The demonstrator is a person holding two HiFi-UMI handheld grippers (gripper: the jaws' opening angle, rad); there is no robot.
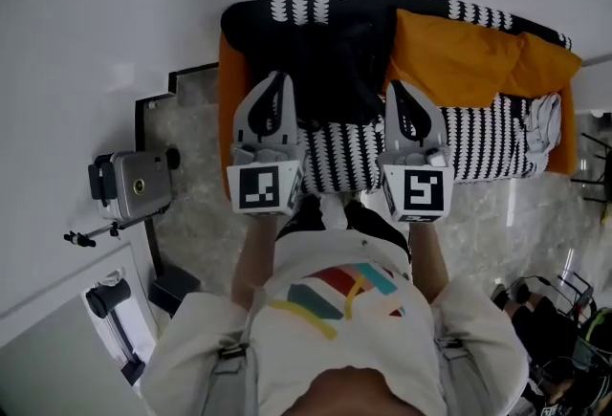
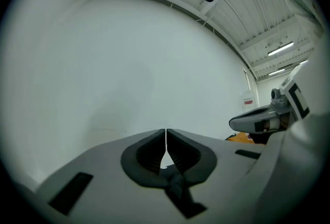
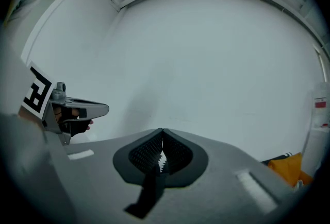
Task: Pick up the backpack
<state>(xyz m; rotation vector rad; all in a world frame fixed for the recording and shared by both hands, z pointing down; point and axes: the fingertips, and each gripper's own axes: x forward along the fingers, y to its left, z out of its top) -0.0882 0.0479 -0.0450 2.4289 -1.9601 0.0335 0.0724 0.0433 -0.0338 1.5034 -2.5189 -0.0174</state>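
Since both the left gripper (image 1: 276, 79) and the right gripper (image 1: 405, 87) have their jaws pressed together with nothing in them, I'd say the grab hasn't started yet. They're held out side by side, roughly level, over the front edge of the sofa (image 1: 483, 148).

Just past that edge, the black backpack (image 1: 337, 60) sits in the left half of the sofa. In the head view it falls right in the gap between the two grippers. It's black on a black-and-white cover, so I honestly can't trace its outline, but the long side seems to run front to back. Neither hand looks clearly closer.

An orange cushion (image 1: 464, 60) lies just beside it, toward the right end.

The catch: both gripper views show only the white wall (image 1: 115, 3) behind the sofa. So the backpack is below the jaws, not in front of them. My guess is they need to spread and tip down before anything else.
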